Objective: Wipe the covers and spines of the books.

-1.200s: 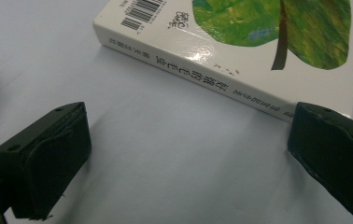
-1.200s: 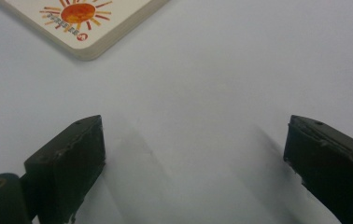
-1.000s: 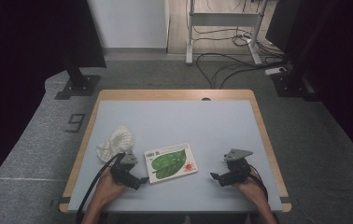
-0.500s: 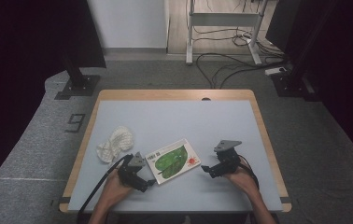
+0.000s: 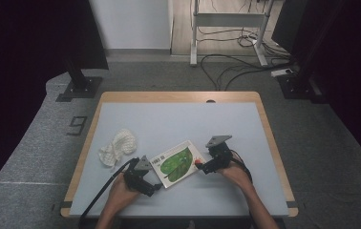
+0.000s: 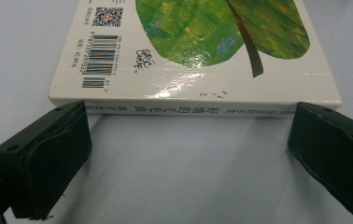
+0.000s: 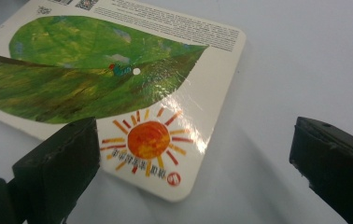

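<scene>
- Since the earlier high view pictures, both hands have slid in toward the book. The book has turned a little, and it now lies tilted on the worktop.
- High view: the left claw sits at the book's near left corner. The right claw sits at the book's right end, by the little red spot. A white cloth lies crumpled to the left, apart from the book.
- Left gripper view: the left claw is spread wide and holds nothing. The book lies flat just past the jaws, with its spine facing them. The barcode is on the cover near the left jaw.
- Right gripper view: the right claw is also spread wide and holds nothing. The book's rounded corner, with the orange sun, pokes in between the jaws. The left jaw covers a bit of the cover's edge. I cannot tell if it touches.
- What could go wrong: the book is flat and shiny. If a claw pushes instead of pinching, the book may slide away or spin. If the right claw only bites the corner, the book may slip out when lifted.
</scene>
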The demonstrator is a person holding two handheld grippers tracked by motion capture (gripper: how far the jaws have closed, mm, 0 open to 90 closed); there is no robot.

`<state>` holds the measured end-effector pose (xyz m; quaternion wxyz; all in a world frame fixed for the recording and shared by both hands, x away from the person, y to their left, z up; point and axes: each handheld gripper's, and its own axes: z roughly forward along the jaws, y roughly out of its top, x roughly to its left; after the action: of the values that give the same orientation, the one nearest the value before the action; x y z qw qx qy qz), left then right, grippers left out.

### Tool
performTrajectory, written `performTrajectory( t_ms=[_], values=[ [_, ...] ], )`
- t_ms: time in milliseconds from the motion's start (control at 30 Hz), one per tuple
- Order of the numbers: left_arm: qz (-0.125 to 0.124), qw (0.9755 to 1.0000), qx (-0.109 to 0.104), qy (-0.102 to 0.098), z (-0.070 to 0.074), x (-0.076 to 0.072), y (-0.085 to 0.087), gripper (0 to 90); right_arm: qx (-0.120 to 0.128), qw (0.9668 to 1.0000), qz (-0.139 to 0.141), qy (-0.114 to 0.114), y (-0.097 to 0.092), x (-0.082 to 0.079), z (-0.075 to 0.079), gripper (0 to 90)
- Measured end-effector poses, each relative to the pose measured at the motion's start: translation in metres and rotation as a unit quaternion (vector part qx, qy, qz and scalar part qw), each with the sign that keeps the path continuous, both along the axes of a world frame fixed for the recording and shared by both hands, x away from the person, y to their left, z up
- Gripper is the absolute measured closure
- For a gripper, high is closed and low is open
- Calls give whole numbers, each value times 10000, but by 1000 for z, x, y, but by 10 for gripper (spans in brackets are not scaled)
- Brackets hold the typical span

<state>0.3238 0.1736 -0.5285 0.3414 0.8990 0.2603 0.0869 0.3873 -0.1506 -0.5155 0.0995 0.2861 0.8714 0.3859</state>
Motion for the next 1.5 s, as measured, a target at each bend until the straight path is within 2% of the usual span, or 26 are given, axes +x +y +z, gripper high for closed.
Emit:
performTrajectory(
  t_ms=[333, 567, 733, 867, 900, 933, 1033, 1133, 1300, 1467, 1500],
  values=[
    [3, 10000, -2, -8, 0, 0, 0, 0, -84, 9997, 183, 148, 27, 18, -6, 13],
    [3, 10000, -3, -8, 0, 0, 0, 0, 18, 9991, 284, 311, 45, 29, -9, 7],
    [3, 10000, -6, -6, 0, 0, 0, 0, 165, 9983, 245, 510, 52, 39, -12, 0],
    [8, 10000, -2, -7, 0, 0, 0, 0, 278, 9979, 190, 553, 55, 45, -13, 0],
    [7, 10000, -1, -6, 0, 0, 0, 0, 310, 9976, 177, 588, 55, 46, -13, 0],
    [8, 10000, -3, -6, 0, 0, 0, 0, 452, 9963, 123, 718, 54, 47, -12, 0],
    [6, 10000, 1, -7, 0, 0, 0, 0, 516, 9956, 89, 776, 53, 48, -12, 0],
    [8, 10000, -2, -3, 0, 0, 0, 0, 541, 9958, 111, 734, 53, 48, -10, 0],
    [7, 10000, -3, -3, 0, 0, 0, 0, 915, 9937, 32, 645, 49, 44, 6, 0],
    [6, 10000, -3, -5, 0, 0, 0, 0, 1024, 9930, 32, 583, 46, 38, 18, 2],
    [6, 10000, -4, -5, 0, 0, 0, 0, 984, 9935, 15, 575, 45, 34, 22, 4]
  ],
)
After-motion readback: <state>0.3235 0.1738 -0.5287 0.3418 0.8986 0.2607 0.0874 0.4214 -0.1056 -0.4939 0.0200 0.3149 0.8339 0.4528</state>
